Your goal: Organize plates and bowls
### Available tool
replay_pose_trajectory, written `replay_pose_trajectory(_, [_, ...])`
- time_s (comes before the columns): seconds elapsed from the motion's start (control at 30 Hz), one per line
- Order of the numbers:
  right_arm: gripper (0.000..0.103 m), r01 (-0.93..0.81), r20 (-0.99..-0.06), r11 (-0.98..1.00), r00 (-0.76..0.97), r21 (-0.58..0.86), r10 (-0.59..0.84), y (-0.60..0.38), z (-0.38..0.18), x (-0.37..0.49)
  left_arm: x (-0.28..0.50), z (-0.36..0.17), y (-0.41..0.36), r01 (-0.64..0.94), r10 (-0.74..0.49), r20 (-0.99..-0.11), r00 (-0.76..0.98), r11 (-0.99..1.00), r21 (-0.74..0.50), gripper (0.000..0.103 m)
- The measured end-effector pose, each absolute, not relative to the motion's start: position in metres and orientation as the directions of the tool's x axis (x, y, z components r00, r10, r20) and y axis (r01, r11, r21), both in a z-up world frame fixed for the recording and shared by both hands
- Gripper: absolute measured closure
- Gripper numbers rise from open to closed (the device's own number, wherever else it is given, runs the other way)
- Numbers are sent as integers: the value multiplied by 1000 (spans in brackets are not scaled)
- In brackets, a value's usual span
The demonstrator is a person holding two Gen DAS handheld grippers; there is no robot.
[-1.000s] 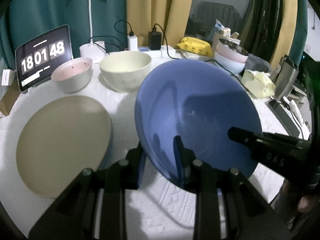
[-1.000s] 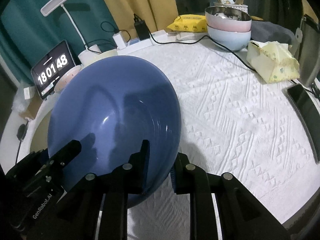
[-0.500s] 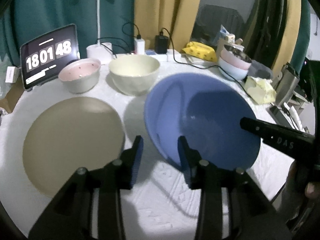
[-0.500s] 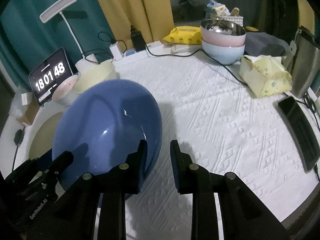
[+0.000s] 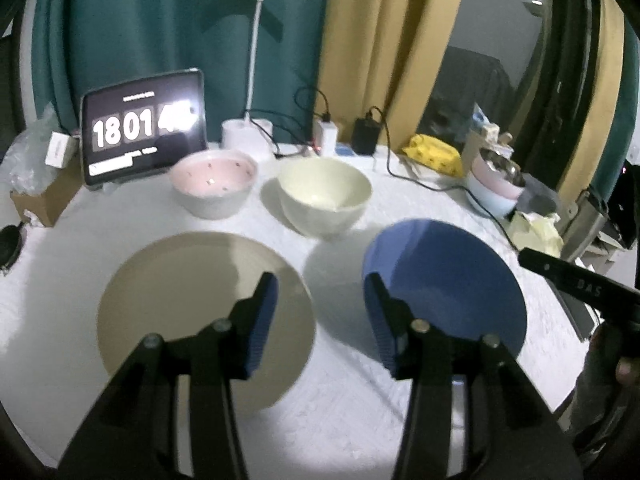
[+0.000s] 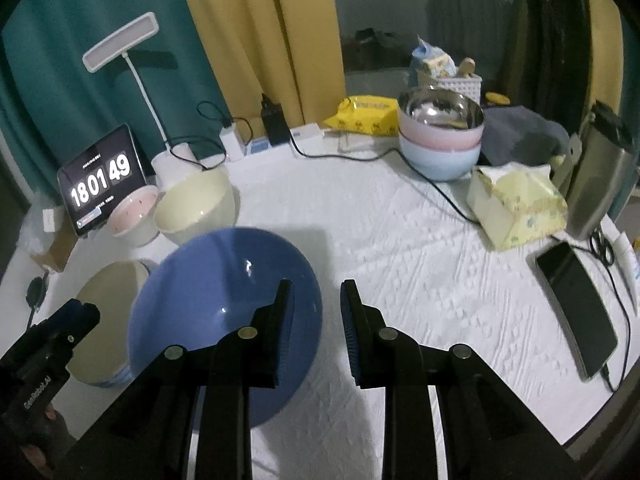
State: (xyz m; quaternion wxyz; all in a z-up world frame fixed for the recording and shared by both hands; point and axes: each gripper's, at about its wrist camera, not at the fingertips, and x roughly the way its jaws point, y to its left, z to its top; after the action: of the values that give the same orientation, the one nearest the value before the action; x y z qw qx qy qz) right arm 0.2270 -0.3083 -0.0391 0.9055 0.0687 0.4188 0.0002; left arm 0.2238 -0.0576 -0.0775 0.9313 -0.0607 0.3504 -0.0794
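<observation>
A deep blue plate (image 5: pixel 448 280) (image 6: pixel 216 292) lies on the white tablecloth, free of both grippers. Left of it sits a beige plate (image 5: pixel 192 312) (image 6: pixel 108 300). Behind them stand a cream bowl (image 5: pixel 324 196) (image 6: pixel 196 208) and a pink-lined bowl (image 5: pixel 214 184) (image 6: pixel 134 216). My left gripper (image 5: pixel 320 284) hovers above the gap between the two plates; its jaws are opening and nothing is between them. My right gripper (image 6: pixel 317 286) hangs open just right of the blue plate's rim, over bare cloth.
Stacked bowls (image 6: pixel 440 140) with a steel one on top stand at the back right. A tissue box (image 6: pixel 516 204), a phone (image 6: pixel 576 304) and a steel flask (image 6: pixel 596 176) line the right edge. A clock tablet (image 5: pixel 144 128), a lamp (image 5: pixel 256 40) and chargers with cables cross the back.
Both grippers have let go of the blue plate's rim, opened and risen away. The plate, tilted up before, now lies flat on the cloth.
</observation>
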Motion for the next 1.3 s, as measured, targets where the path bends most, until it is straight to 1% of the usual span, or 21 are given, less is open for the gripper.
replay_pose_trajectory(0.5, [78,-13,-736,994,671,108,89,-278,-20,264,257,-56,-36,84,-150,-597,788,987,-137,56])
replay_pose_trajectory(0.83, [78,-46,-737,994,668,96,103,-262,-16,292,281,-46,-30,99,-153,-578,801,987,-124,56])
replay_pose_trajectory(0.97, [78,-75,-739,994,664,85,113,-252,-14,307,296,-48,-27,95,-147,-583,799,988,-119,56])
replay_pose_trajectory(1.3, [78,-130,-751,990,647,59,129,-225,-20,346,344,-65,-25,82,-159,-627,763,985,-150,56])
